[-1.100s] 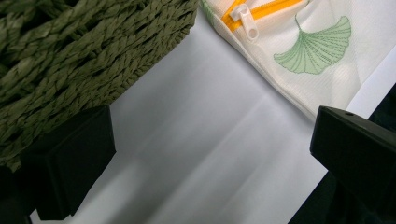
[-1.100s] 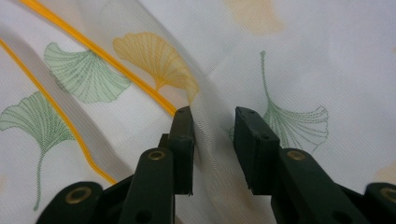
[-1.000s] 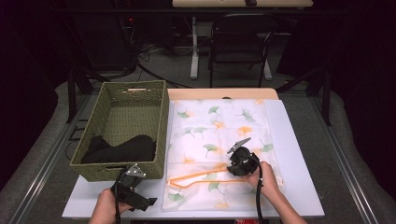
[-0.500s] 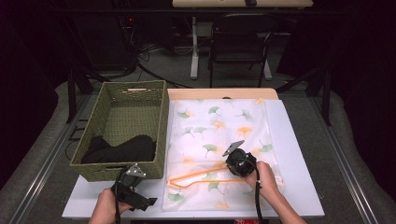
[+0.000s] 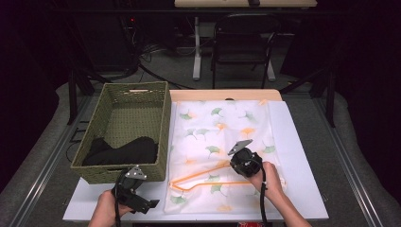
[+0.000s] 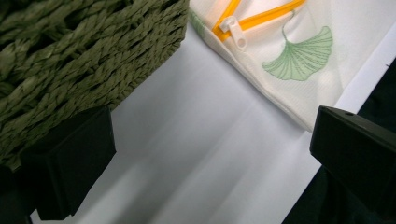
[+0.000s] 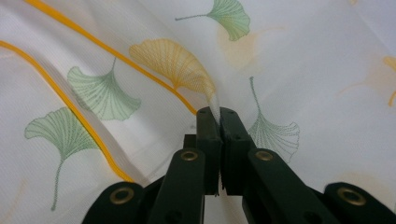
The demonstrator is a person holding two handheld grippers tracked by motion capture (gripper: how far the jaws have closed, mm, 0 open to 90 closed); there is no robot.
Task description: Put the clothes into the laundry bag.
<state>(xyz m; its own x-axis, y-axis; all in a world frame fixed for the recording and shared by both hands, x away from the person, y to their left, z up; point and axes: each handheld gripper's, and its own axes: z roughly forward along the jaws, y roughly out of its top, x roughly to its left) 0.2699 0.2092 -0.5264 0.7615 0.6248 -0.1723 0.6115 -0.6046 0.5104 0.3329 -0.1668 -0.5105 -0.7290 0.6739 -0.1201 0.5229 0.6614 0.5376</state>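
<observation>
A white fabric bag (image 5: 222,132) printed with green and orange ginkgo leaves lies flat on the table. Its orange zipper (image 5: 203,177) is open across the near end. My right gripper (image 5: 235,163) rests on the bag beside the upper zipper edge. In the right gripper view its jaws (image 7: 216,114) are shut on a pinched-up fold of the bag's fabric. My left gripper (image 5: 152,204) lies on the table by the basket's near corner. Its jaws (image 6: 210,158) stand wide open with only bare table between them. The white zipper pull (image 6: 236,32) lies just ahead.
A green woven basket (image 5: 108,113) stands left of the bag, with dark cloth (image 5: 125,151) in its near end. The white table top (image 5: 298,156) has bare strips right of the bag and along the front edge. A chair (image 5: 241,47) stands beyond the table.
The right gripper has shifted slightly on the bag by the zipper. The left hand and its gripper have stayed where they were.
</observation>
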